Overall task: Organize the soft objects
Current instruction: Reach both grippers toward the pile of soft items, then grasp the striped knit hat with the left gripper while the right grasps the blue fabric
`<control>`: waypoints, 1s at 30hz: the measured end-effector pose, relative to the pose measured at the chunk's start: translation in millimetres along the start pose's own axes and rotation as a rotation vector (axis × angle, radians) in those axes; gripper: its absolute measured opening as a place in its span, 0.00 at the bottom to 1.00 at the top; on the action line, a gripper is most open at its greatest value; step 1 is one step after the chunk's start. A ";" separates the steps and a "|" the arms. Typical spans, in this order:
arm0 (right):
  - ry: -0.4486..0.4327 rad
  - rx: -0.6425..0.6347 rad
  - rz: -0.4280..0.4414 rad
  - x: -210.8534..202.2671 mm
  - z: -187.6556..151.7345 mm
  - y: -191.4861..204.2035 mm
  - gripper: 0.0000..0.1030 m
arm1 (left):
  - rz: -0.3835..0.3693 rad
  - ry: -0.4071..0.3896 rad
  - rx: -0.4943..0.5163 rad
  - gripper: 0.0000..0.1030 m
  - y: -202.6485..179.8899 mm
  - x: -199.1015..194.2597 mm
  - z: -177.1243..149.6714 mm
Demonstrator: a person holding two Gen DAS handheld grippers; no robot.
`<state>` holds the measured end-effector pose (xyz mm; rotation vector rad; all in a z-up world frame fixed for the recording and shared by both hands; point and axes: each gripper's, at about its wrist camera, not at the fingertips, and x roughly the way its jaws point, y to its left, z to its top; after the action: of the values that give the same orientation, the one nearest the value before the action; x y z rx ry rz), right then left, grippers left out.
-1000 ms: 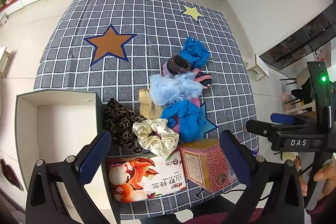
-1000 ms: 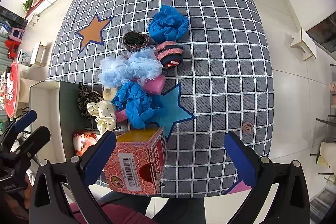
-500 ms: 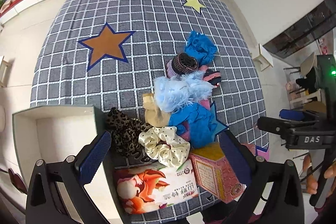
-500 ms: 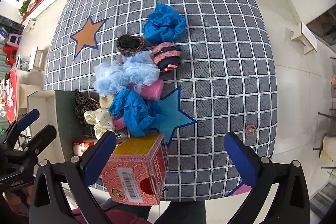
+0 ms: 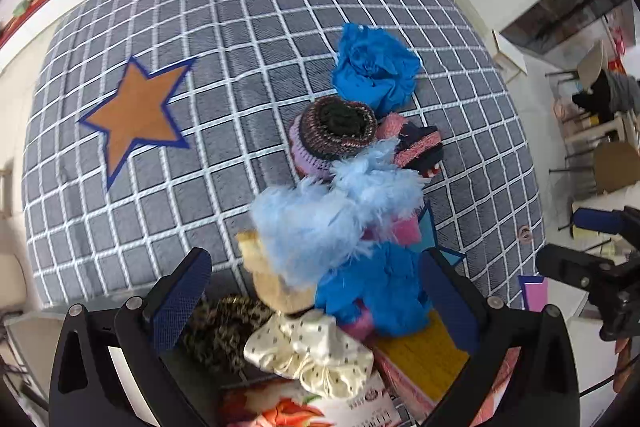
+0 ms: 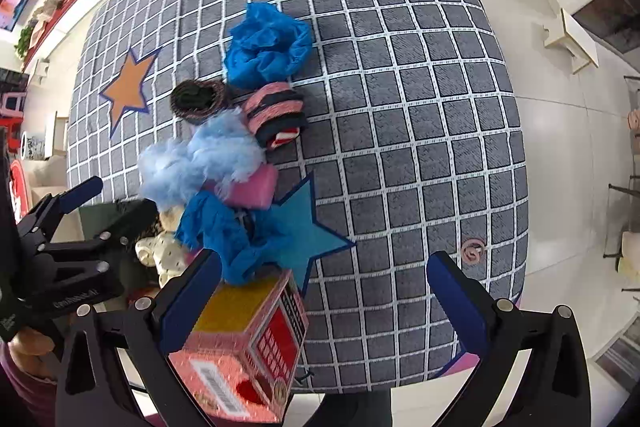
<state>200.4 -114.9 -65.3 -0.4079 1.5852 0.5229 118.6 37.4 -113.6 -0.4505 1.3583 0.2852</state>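
A pile of soft things lies on the grey checked cloth (image 5: pixel 224 27). Farthest is a crumpled blue cloth (image 5: pixel 376 67) (image 6: pixel 268 47), then a dark knit hat (image 5: pixel 336 131) (image 6: pixel 198 99) and a pink-and-navy striped knit (image 5: pixel 416 147) (image 6: pixel 276 115). Nearer come a light blue fluffy piece (image 5: pixel 332 211) (image 6: pixel 200 159), a pink sponge (image 6: pixel 252 187) and a second blue cloth (image 5: pixel 376 291) (image 6: pixel 232 239). A cream dotted scrunchie (image 5: pixel 312 355) and a leopard scrunchie (image 5: pixel 224 323) lie between the fingers of my open left gripper (image 5: pixel 316 303). My right gripper (image 6: pixel 324 301) is open over the near edge, holding nothing.
A pink box with a yellow top (image 6: pixel 248 347) (image 5: pixel 424 351) stands at the near edge beside the right gripper's left finger. A printed tissue pack (image 5: pixel 304 407) lies under the scrunchies. A small pink spiral (image 6: pixel 472 251) rests on the cloth to the right. White floor surrounds the table.
Both grippers have come lower and closer to the pile. The left one has moved forward and right, so the white bin has dropped out of its view.
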 end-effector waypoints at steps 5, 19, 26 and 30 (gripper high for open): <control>0.004 0.034 -0.003 13.0 23.3 -8.0 1.00 | -0.002 -0.040 0.002 1.00 0.9 1.0 18.8; 0.010 0.098 0.008 31.9 64.4 -21.2 1.00 | 0.083 0.005 0.001 1.00 13.2 60.5 85.1; -0.018 0.069 0.011 34.4 82.3 -14.2 1.00 | 0.225 -0.044 -0.210 1.00 118.2 45.9 87.1; -0.032 0.052 0.012 40.6 97.8 -4.6 1.00 | 0.159 -0.068 -0.318 1.00 148.9 31.7 76.6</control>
<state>280.8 -62.3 -110.1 -0.3498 1.5681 0.4944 124.7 202.6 -155.0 -0.5917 1.2882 0.6474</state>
